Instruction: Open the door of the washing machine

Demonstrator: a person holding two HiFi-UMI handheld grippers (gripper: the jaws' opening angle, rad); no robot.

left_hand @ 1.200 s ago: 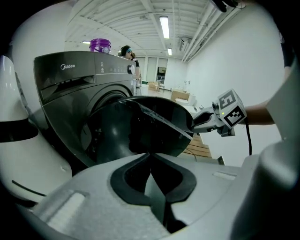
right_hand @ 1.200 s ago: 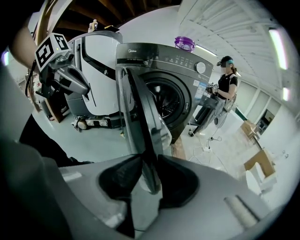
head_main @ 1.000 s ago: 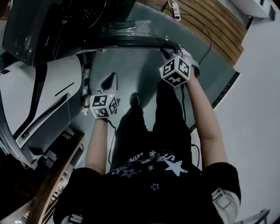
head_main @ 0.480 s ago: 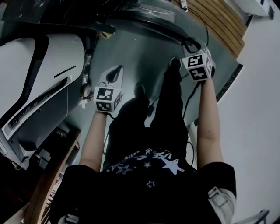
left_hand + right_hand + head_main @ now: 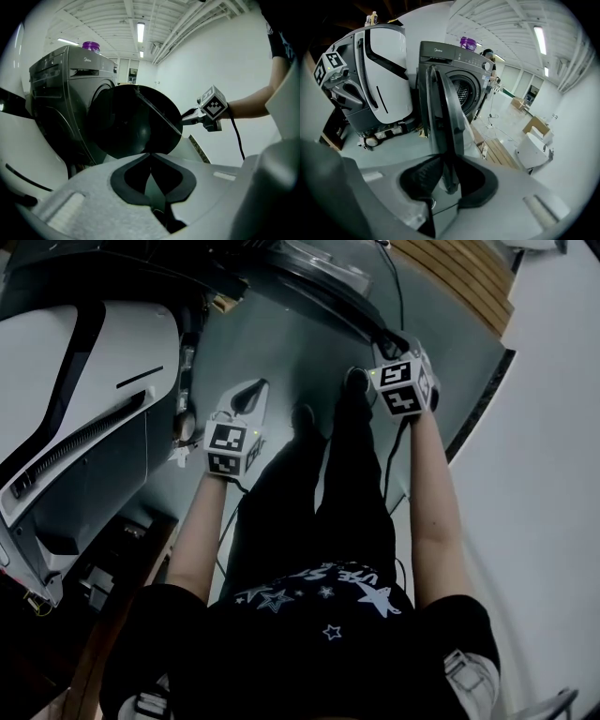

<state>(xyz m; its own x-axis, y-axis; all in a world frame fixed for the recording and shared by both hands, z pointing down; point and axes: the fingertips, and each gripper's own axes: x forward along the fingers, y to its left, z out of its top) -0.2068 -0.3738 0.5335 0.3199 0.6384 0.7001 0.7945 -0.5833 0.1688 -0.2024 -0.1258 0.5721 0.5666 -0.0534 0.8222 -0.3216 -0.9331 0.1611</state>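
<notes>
The door (image 5: 440, 108) is swung wider than a second ago — rim pinched by the right gripper (image 5: 448, 182), its jaws just closed further; left gripper (image 5: 150, 172) pressed together, empty — opening is judged nearly done.

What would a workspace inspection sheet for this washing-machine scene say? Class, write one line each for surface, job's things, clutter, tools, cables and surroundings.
Surface: smooth grey floor.
Job's things: grey front-loading washing machine; its door is swung open.
Clutter: purple container on top of the washing machine; white-and-black machine beside it.
Tools: left tool is shut with nothing in it; right tool is shut on the door's edge, and its jaws have just been closing further.
Cables: black cable hangs from the right tool.
Surroundings: white wall, wooden slats, ceiling strip light.
</notes>
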